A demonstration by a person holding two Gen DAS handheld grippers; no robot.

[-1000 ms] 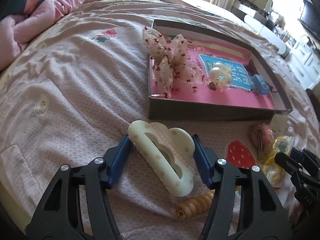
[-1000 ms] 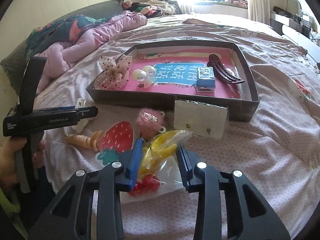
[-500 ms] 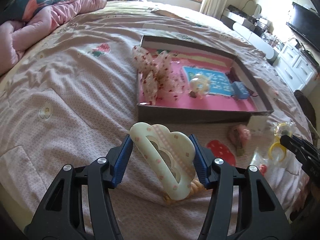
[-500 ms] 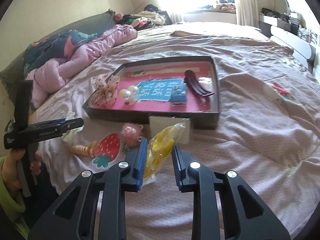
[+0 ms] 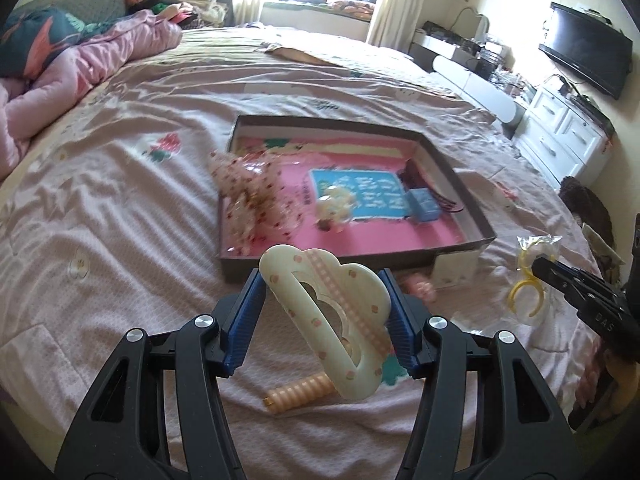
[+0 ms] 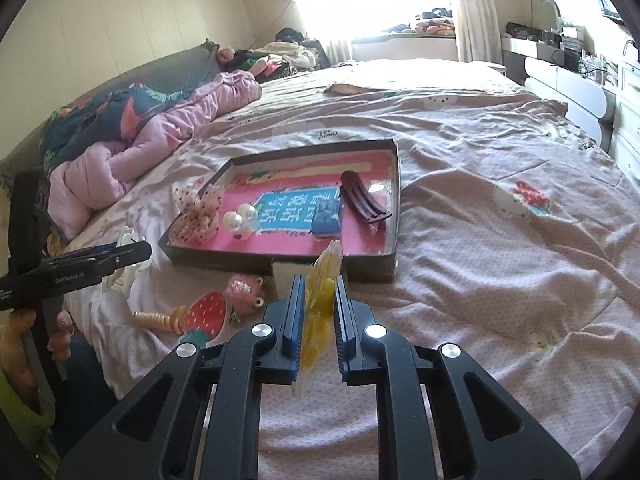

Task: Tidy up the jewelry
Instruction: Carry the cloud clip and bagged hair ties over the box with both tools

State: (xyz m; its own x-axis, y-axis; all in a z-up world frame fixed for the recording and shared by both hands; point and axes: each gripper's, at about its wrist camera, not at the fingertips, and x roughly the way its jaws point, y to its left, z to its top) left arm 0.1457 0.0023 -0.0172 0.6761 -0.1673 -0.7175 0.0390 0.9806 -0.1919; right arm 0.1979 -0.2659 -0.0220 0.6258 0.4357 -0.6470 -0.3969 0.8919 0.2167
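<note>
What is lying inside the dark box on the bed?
Inside the box: a dotted bow, pearl balls, a blue block and a dark hair clip. Anything beneath the bow is covered.

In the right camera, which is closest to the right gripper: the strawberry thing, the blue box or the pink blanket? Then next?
From the right gripper:
1. Strawberry piece, on the bed to its left.
2. Blue box, ahead inside the tray.
3. Pink blanket, far left.

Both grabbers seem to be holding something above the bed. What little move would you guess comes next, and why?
Probably the left gripper carries the cloud-shaped hair claw forward over the near wall of the box and lets go. The claw is clamped between its fingers, clear of the bedspread, and bare pink floor shows just behind that wall. The right gripper holds a yellow packet, likely next.
</note>
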